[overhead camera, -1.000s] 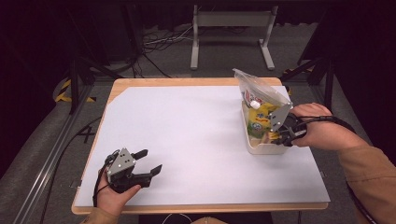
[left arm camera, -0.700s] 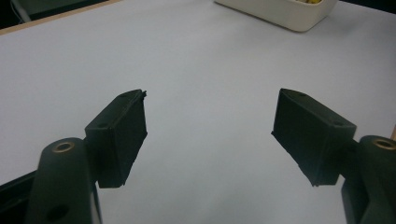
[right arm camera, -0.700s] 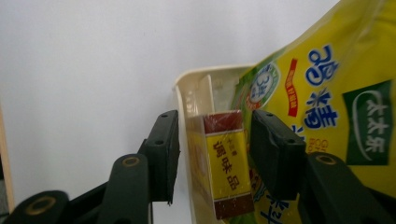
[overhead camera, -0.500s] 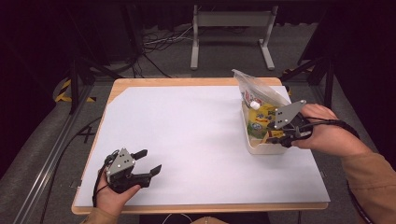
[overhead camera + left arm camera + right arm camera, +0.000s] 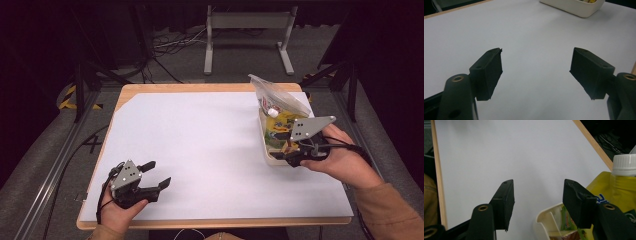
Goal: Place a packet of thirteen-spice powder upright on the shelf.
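From the high view, my right claw [image 5: 289, 156] sits at about three o'clock on the desk [image 5: 200, 150], hard against the near end of the cream bin [image 5: 266, 150]. Its jaws have just been opening, and nothing sits between them. The bin stands at the right edge of the desk, stuffed with a yellow spouted pouch [image 5: 278, 120] and a clear plastic bag [image 5: 272, 95] that sticks up out of its far end. My left claw [image 5: 152, 176] rests at about seven o'clock, near the front edge, well apart from the bin, jaws spread and empty.

In the left claw view, both black jaws stand wide over bare white desk, with the bin's corner [image 5: 576, 7] far off at one o'clock.

In the right claw view, my jaws are spread with only desk showing between them. The bin's rim [image 5: 546, 216] lies just beside the right-hand jaw at five o'clock, and the pouch with its white cap [image 5: 625, 165] rises at three o'clock.

I judge I have let go at the bin and am clear of it. Next I must pick a target: swing toward the pouch, centre its neck between the jaws, then close without tipping the bin.
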### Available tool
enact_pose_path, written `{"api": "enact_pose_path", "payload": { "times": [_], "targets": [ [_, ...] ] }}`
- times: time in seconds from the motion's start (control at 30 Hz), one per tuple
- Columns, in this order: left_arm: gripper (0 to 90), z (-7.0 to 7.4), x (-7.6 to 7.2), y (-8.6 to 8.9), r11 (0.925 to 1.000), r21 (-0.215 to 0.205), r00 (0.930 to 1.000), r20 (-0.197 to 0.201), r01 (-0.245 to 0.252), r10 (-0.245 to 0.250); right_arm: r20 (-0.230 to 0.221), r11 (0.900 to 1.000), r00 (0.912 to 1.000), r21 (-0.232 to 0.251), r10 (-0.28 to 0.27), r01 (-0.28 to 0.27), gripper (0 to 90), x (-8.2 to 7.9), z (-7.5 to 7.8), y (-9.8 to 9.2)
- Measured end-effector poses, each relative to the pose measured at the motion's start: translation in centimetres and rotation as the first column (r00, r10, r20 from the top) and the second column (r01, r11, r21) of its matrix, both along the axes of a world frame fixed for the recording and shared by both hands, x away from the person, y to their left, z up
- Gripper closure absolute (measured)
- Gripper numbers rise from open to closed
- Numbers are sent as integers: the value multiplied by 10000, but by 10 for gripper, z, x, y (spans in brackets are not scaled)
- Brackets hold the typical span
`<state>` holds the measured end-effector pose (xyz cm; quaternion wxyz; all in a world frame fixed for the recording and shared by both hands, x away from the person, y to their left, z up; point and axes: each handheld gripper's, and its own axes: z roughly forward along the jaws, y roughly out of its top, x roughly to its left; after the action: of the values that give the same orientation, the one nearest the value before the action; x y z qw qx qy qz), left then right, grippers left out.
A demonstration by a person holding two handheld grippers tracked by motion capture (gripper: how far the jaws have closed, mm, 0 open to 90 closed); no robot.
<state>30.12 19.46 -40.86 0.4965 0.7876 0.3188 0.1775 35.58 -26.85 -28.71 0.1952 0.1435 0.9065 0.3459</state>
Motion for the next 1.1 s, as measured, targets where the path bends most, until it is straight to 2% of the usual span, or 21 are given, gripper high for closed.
{"api": "enact_pose_path", "payload": {
  "times": [0.13, 0.3, 0.4, 0.47, 0.57, 0.83, 0.93, 1.0, 1.1],
  "targets": [
    [259, 1, 0, 1, 10000, -11, 10000, 29, 15, -15, -93, 9954, 9988, 826, -477, 483, 420, -5, -9, 4],
    [258, 1, 0, 1, 9999, -94, 10000, 22, 46, -46, -123, 9868, 9955, 1314, -936, 944, 411, -10, -21, 5],
    [252, 2, 0, 1, 9998, -146, 9999, 19, 140, -140, -152, 9772, 9917, 1690, -1278, 1286, 407, -14, -26, 4],
    [246, 3, 0, 1, 9997, -158, 9998, 8, 182, -182, 58, 9717, 9902, 1934, -1396, 1359, 388, -15, -29, 3],
    [245, 3, 0, 2, 9993, -281, 9997, 59, 227, -226, 85, 9578, 9858, 2380, -1679, 1611, 388, -17, -32, 0],
    [243, 3, 0, 3, 9989, -318, 9994, 39, 337, -336, -105, 9384, 9807, 2887, -1952, 1898, 380, -24, -50, -3],
    [238, 2, -3, 5, 9976, -487, 9988, 70, 487, -484, -39, 9316, 9783, 3046, -2071, 1984, 372, -26, -61, -3],
    [239, 2, -4, 7, 9961, -661, 9983, 61, 579, -576, 104, 9312, 9795, 3123, -2014, 1881, 372, -27, -69, -4],
    [239, 2, -5, 8, 9946, -772, 9976, 86, 691, -687, 17, 9246, 9802, 3326, -1978, 1860, 371, -27, -77, -4]
  ]
}}
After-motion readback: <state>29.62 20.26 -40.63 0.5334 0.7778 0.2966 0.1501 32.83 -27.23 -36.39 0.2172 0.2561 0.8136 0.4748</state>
